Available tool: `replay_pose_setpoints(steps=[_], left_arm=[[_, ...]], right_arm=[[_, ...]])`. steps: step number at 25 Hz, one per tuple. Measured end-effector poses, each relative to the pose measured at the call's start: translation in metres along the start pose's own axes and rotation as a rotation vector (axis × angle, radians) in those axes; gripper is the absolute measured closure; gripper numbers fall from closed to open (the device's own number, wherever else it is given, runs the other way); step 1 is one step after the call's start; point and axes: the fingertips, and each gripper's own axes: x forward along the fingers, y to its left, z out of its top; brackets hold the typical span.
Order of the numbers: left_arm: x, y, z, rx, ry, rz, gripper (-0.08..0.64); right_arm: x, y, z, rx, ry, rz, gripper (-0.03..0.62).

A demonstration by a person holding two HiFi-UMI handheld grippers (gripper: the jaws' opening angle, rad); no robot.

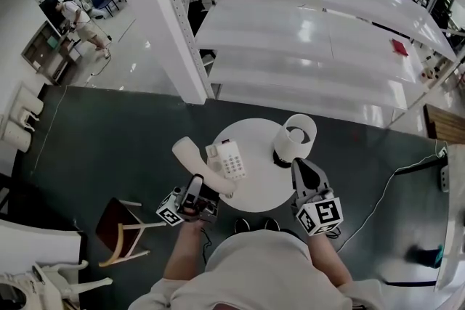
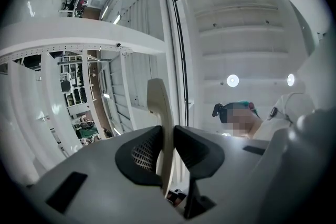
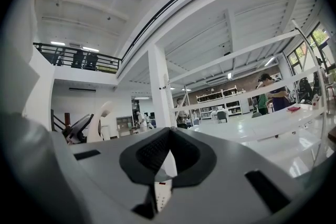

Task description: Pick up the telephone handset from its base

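The cream telephone handset [image 1: 195, 155] is off its base, tilted up and to the left over the round white table's [image 1: 260, 194] left edge. My left gripper [image 1: 197, 189] is shut on its lower end. In the left gripper view the handset [image 2: 160, 107] stands upright, clamped between the two black pads [image 2: 144, 152]. The white base [image 1: 231, 160] with its keypad lies on the table. My right gripper [image 1: 304, 169] rests at the table's right side, jaws together on nothing. In the right gripper view its pads [image 3: 157, 149] meet, and the raised handset [image 3: 102, 118] shows at the left.
A white cup-shaped object on a dark foot [image 1: 296, 138] stands at the table's back right. White shelving [image 1: 312, 33] and a post rise behind the table. A wooden chair [image 1: 123, 229] stands at the left. A cable [image 1: 385, 189] crosses the dark floor at the right.
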Motion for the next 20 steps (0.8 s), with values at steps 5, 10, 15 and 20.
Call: replay_pose_setpoints(steps=[5, 10, 15, 20], left_arm=[[-0.0004, -0.001, -0.0026, 0.005, 0.021, 0.001, 0.465], [-0.0001, -0.0032, -0.0036, 0.003, 0.026, -0.008, 0.465], [0.0013, -0.0073, -0.0052, 0.0, 0.024, -0.018, 0.465], [0.0025, -0.0089, -0.0068, 0.006, 0.04, -0.025, 0.465]], right_arm=[[0.0011, 0.0, 0.0003, 0.006, -0.001, -0.004, 0.584], [0.0013, 0.0036, 0.0023, -0.011, -0.01, 0.006, 0.584], [-0.0006, 0.0049, 0.0034, -0.013, -0.015, 0.005, 0.584], [0.0002, 0.0061, 0.0004, -0.015, -0.013, 0.008, 0.584]])
